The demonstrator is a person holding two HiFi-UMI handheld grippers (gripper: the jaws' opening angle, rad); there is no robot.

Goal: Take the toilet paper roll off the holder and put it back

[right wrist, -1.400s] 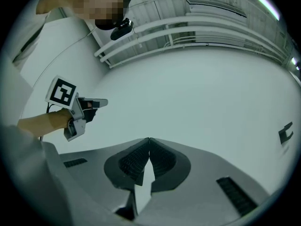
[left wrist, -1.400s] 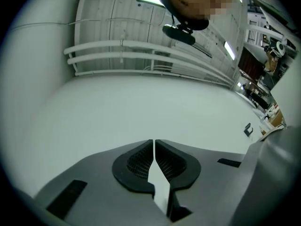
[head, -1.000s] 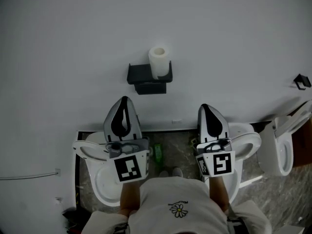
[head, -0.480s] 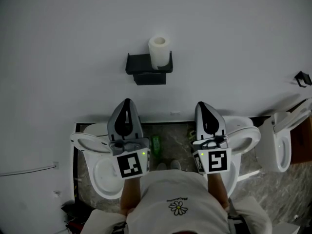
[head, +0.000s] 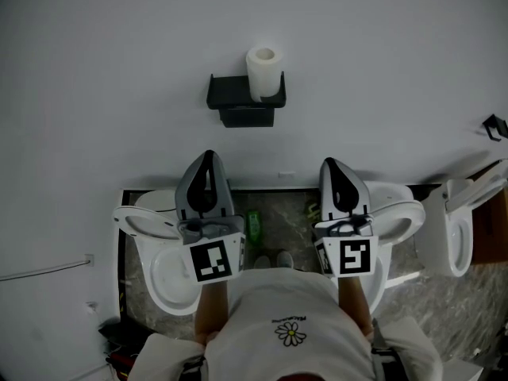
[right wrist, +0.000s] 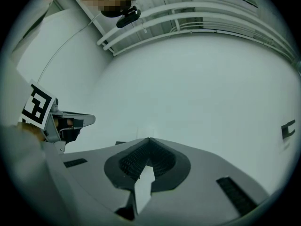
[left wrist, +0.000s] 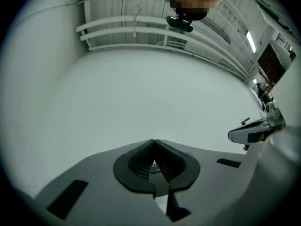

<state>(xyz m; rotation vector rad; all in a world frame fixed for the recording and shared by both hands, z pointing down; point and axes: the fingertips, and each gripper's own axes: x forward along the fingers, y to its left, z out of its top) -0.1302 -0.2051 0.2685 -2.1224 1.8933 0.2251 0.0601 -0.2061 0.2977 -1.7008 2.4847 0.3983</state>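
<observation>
A white toilet paper roll point(head: 264, 71) stands upright on the right end of a black wall holder point(head: 242, 98) in the head view. Both grippers are held well below it, side by side, pointing at the white wall. My left gripper point(head: 208, 157) is shut with nothing between its jaws; its tips meet in the left gripper view point(left wrist: 153, 141). My right gripper point(head: 330, 163) is shut and empty too, tips together in the right gripper view point(right wrist: 149, 140). Neither gripper view shows the roll.
Below the grippers are a left toilet point(head: 159, 252) and a right toilet point(head: 401, 221), with another toilet point(head: 452, 232) at the far right. A green bottle point(head: 254, 227) stands on the marbled floor between them. A small black hook point(head: 496, 127) sits on the wall at right.
The picture has shifted: roll and holder sit slightly higher and further right in the head view. Both grippers stay shut and keep their places side by side.
</observation>
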